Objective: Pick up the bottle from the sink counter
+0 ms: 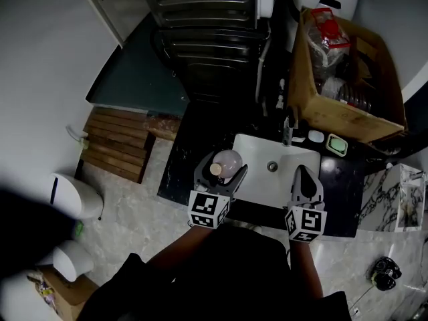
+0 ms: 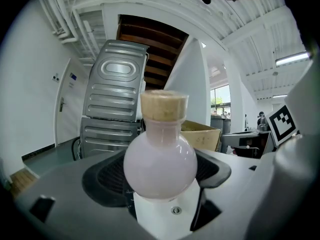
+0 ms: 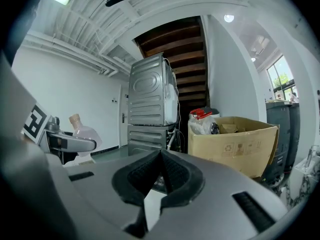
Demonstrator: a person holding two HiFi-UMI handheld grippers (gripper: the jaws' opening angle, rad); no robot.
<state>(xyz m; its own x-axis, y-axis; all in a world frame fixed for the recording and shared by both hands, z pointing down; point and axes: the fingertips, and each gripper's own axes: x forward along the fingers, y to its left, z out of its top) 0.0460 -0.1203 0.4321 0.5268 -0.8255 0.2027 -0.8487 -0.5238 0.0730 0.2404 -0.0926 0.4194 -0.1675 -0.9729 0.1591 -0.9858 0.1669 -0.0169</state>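
Left claw clasps the bottle by its belly, seemingly above the bench; lift steadily, upright. Right claw clenched, empty.

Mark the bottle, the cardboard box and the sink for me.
bottle (image 2: pixel 159 169), left gripper view, on its round pale body.
cardboard box (image 1: pixel 336 116), head view, on its near outer wall.
sink (image 1: pixel 257 182), head view, on the bare white basin floor.

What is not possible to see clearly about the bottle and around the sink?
The bottle's base: left gripper view, hidden by the left gripper's jaws; whether it rests on anything is unclear.
The cardboard box's contents: head view, dark and too small.
The green item near the tap: head view, too small to identify.
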